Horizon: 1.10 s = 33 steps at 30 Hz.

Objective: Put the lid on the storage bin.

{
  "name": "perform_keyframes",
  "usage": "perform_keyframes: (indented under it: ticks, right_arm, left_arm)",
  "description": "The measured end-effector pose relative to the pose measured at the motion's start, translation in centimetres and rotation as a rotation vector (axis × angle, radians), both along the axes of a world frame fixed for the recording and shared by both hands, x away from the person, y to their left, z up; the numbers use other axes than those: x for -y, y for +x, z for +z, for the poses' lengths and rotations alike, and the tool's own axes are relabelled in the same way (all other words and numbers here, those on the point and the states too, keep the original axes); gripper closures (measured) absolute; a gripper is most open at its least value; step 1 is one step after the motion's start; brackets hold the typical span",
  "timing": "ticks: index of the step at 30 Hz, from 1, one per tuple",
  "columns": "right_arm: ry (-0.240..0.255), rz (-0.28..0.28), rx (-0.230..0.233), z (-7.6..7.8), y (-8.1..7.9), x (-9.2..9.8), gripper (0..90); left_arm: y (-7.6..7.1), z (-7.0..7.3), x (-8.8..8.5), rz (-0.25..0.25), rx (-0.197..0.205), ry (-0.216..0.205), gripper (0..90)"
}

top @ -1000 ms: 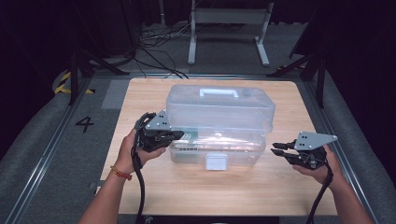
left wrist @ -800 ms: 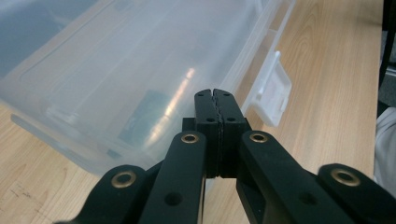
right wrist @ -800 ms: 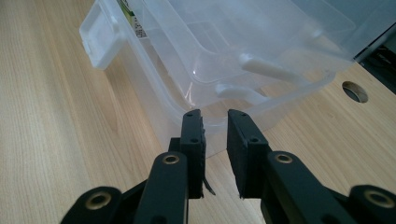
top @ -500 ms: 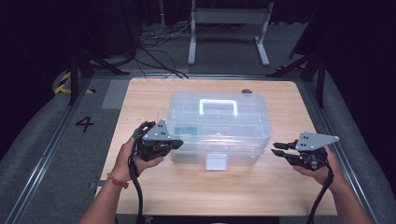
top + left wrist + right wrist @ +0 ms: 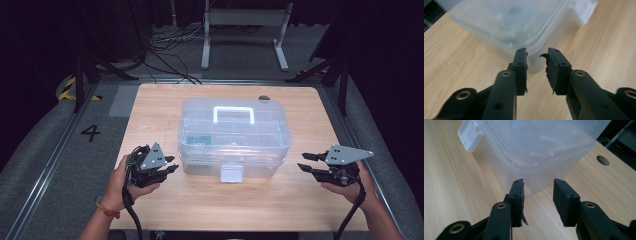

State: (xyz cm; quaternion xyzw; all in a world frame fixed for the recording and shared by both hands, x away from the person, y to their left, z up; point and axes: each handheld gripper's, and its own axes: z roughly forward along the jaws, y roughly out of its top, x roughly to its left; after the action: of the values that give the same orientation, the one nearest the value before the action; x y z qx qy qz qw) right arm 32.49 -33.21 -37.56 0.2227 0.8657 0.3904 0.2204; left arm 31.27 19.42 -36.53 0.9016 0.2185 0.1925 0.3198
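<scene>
While a clear plastic storage box sits closed in the middle of the wooden table, its white handle on top and its front latch facing the person, the left gripper and right gripper flank its front corners, jaws just opened, spread and holding nothing, clear of the box.

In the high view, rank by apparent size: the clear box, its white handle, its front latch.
1. Clear box, by far the largest.
2. White handle.
3. Front latch, smallest, though nearly as wide as the handle.
</scene>
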Motion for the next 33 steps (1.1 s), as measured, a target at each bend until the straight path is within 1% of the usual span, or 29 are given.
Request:
perform_keyframes:
  ticks: [2,3,4,5,6,7,8,9,10,11,12,13,14,15,16,18,19,20,21,22,23,25,26,27,28,30,31,32,33]
  right_arm:
    - [-0.002,-0.011,-0.001,-0.1,-0.1,0.3,58.9]
    - [-0.002,-0.033,0.002,-0.3,-0.2,0.8,56.7]
    - [-0.002,-0.033,0.002,-0.3,-0.2,0.8,56.7]
    - [0.000,-0.044,0.003,-0.6,-0.3,1.4,54.3]
    - [0.001,-0.053,0.006,-0.8,-0.4,1.7,53.1]
    - [0.001,-0.053,0.006,-0.8,-0.4,1.7,53.1]
    - [0.008,-0.071,-0.003,-1.1,-0.5,2.3,51.4]
    - [0.008,-0.071,-0.003,-1.1,-0.5,2.3,51.4]
    - [0.007,-0.074,0.004,-1.3,-0.5,2.6,50.0]
    - [0.005,-0.095,-0.009,-1.7,-0.7,3.2,47.3]
    - [0.005,-0.095,-0.009,-1.7,-0.7,3.2,47.3]
    - [0.003,-0.112,-0.016,-2.3,-0.9,3.8,45.1]
    - [0.003,-0.112,-0.016,-2.3,-0.9,3.8,45.1]
    - [0.006,-0.123,-0.020,-2.6,-1.0,4.0,43.9]
    - [0.014,-0.130,-0.023,-3.0,-1.1,4.4,42.4]
    - [0.022,-0.153,-0.038,-3.6,-1.3,5.0,40.5]
    - [0.007,-0.185,-0.027,-4.1,-1.3,5.3,37.6]
    - [0.002,-0.209,-0.040,-4.6,-1.4,5.6,37.4]
    - [0.007,-0.218,-0.051,-5.0,-1.5,6.0,37.2]
    - [0.007,-0.218,-0.051,-5.0,-1.5,6.0,37.2]
    - [0.013,-0.228,-0.062,-5.6,-1.6,6.4,36.6]
    - [0.024,-0.264,-0.087,-7.0,-1.8,7.2,34.1]
    - [0.022,-0.277,-0.090,-7.5,-2.0,7.5,33.4]
    - [0.022,-0.277,-0.090,-7.5,-2.0,7.5,33.4]
    - [0.024,-0.299,-0.100,-8.0,-2.2,7.9,32.1]
    - [0.042,-0.332,-0.115,-8.9,-2.4,8.5,29.7]
    - [0.051,-0.351,-0.123,-9.4,-2.5,8.8,28.4]
    - [0.060,-0.364,-0.130,-9.7,-2.6,9.0,27.9]
    - [0.065,-0.374,-0.139,-10.1,-2.7,9.2,26.3]
  left_arm:
    - [-0.1,-0.3,-0.3,0.011,0.003,0.007,62.1]
    - [-0.3,-0.8,-0.9,0.034,-0.006,0.013,60.3]
    - [-0.3,-0.8,-0.9,0.034,-0.006,0.013,58.5]
    - [-0.4,-1.4,-1.4,0.060,-0.001,0.044,55.6]
    - [-0.4,-1.4,-1.4,0.060,-0.001,0.044,51.8]
    - [-0.4,-1.7,-1.7,0.069,-0.008,0.052,51.8]
    - [-0.4,-2.0,-2.1,0.077,-0.009,0.056,48.5]
    - [-0.5,-2.4,-2.4,0.092,-0.013,0.064,48.5]
    - [-0.5,-2.7,-2.7,0.102,-0.020,0.067,46.2]
    - [-0.5,-3.3,-3.3,0.119,-0.036,0.063,41.3]
    - [-0.5,-3.3,-3.3,0.119,-0.036,0.063,38.6]
    - [-0.6,-3.6,-3.6,0.138,-0.033,0.061,34.6]
    - [-0.6,-3.9,-3.8,0.144,-0.033,0.061,34.6]
    - [-0.7,-4.3,-4.1,0.152,-0.039,0.048,32.5]
    - [-0.7,-4.5,-4.3,0.155,-0.038,0.045,32.0]
    - [-0.7,-5.2,-4.7,0.161,-0.040,0.048,29.3]
    - [-0.7,-5.8,-4.9,0.162,-0.049,0.045,29.1]
    - [-0.6,-6.1,-5.1,0.160,-0.059,0.051,28.5]
    - [-0.6,-6.6,-5.2,0.158,-0.068,0.054,27.9]
    - [-0.6,-6.6,-5.2,0.158,-0.068,0.054,27.7]
    - [-0.6,-7.2,-5.4,0.156,-0.080,0.037,27.7]
    - [-0.6,-7.9,-5.9,0.145,-0.109,0.024,26.2]
    - [-0.6,-8.4,-6.1,0.139,-0.122,0.019,25.5]
    - [-0.6,-8.4,-6.1,0.139,-0.122,0.019,24.2]
    - [-0.7,-8.7,-6.4,0.134,-0.135,0.025,24.2]
    - [-0.9,-9.3,-6.8,0.153,-0.137,0.026,22.1]
    - [-1.0,-9.6,-7.0,0.152,-0.146,0.013,18.8]
    - [-1.0,-9.8,-7.2,0.146,-0.159,-0.003,18.9]
    - [-1.0,-10.1,-7.3,0.152,-0.170,-0.023,18.3]
